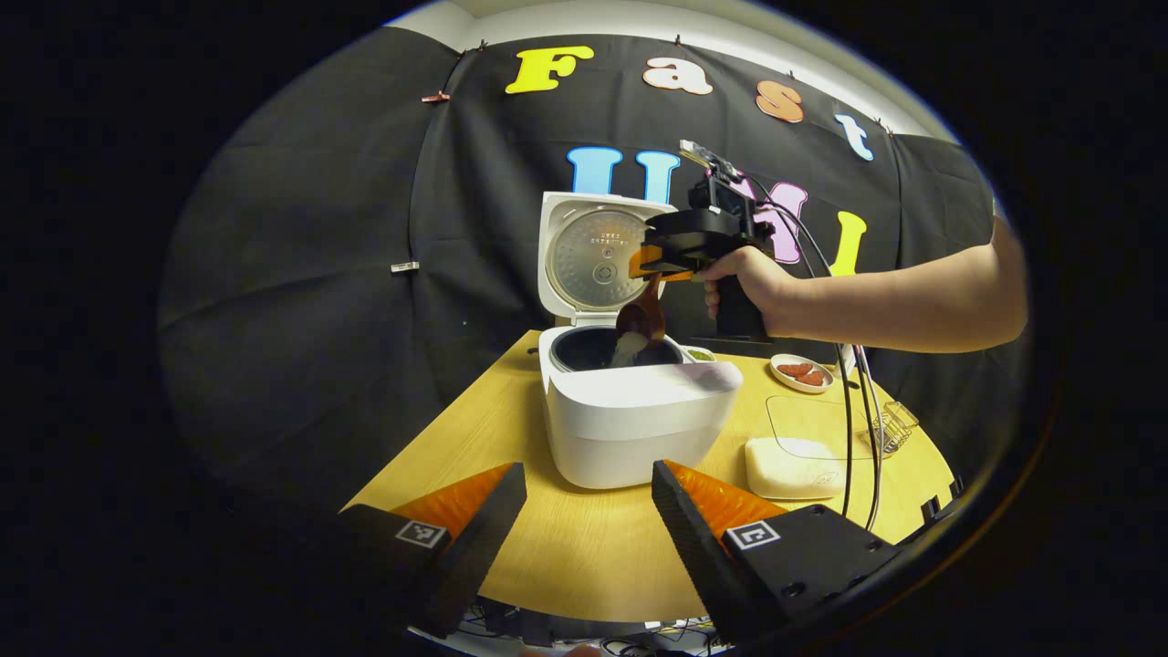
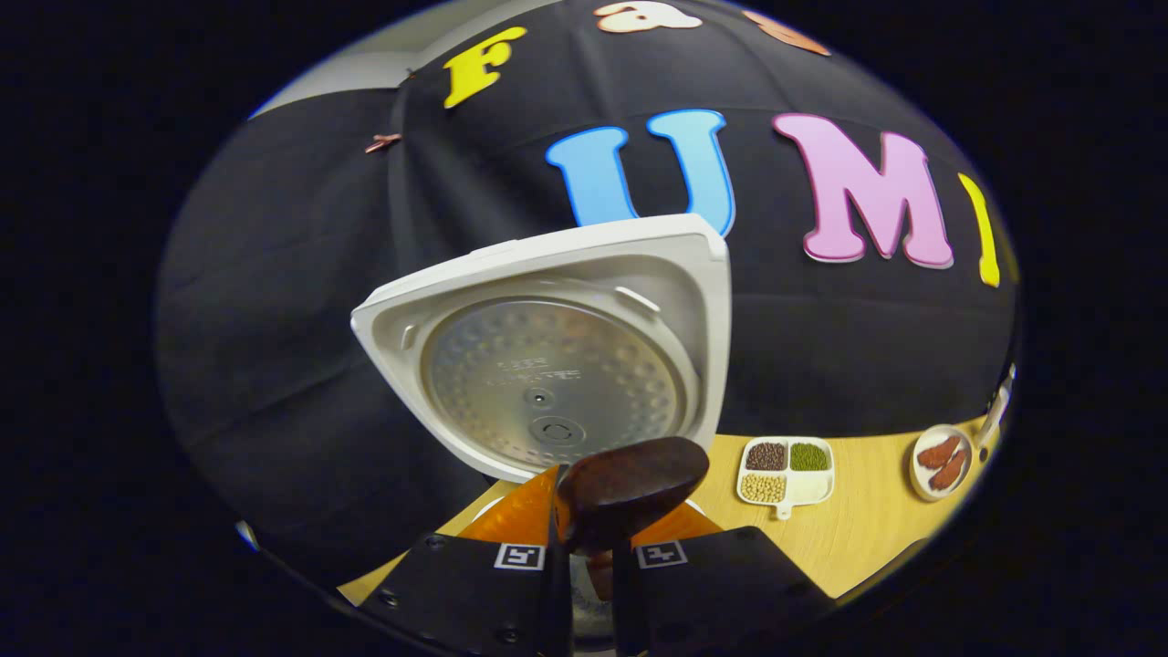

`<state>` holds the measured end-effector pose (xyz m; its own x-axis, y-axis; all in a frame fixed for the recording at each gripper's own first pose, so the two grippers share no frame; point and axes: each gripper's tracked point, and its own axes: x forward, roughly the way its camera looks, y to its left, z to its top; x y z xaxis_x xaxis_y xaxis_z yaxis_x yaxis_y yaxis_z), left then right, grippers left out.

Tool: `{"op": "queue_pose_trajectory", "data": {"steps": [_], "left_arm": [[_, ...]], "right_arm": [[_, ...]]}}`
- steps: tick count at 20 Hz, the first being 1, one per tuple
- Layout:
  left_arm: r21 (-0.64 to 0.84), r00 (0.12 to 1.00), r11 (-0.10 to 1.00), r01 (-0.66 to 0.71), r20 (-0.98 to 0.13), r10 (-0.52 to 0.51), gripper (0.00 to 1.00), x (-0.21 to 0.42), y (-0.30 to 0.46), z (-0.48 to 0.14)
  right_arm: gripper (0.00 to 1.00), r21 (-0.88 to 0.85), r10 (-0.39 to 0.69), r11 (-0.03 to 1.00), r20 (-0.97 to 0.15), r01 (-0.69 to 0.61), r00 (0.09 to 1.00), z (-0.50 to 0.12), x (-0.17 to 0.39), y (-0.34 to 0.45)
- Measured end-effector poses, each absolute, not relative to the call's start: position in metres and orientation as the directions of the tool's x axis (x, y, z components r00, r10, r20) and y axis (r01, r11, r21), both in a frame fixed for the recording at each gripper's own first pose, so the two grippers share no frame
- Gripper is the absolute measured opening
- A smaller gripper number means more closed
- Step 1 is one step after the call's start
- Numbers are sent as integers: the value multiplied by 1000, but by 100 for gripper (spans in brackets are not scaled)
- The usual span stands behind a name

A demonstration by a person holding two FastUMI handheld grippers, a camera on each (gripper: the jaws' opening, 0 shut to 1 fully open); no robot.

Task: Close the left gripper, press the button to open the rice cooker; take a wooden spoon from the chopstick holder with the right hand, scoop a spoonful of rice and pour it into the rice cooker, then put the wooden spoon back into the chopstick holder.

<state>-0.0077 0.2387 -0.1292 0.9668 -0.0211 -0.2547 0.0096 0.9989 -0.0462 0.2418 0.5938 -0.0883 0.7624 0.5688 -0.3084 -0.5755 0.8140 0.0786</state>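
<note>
- Left gripper (image 1: 589, 511): fingers spread, empty, near table edge.
- Rice cooker (image 1: 639, 411): lid up; button step done.
- Right gripper (image 1: 650, 265): clamped on wooden spoon (image 1: 639, 321), tipped over pot, rice pouring.
- Left: returning spoon to holder, far right.
</note>
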Motion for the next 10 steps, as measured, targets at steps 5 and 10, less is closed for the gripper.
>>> {"op": "queue_pose_trajectory", "data": {"steps": [5,10], "left_arm": [[-63,968,998,26,-247,-41,96,-6,232,-128],[-51,976,999,0,-219,-11,96,5,242,-116]], "right_arm": [[21,-152,643,703,-281,-695,712,-90,221,629],[21,-398,712,518,-290,-757,640,-109,190,657]]}}
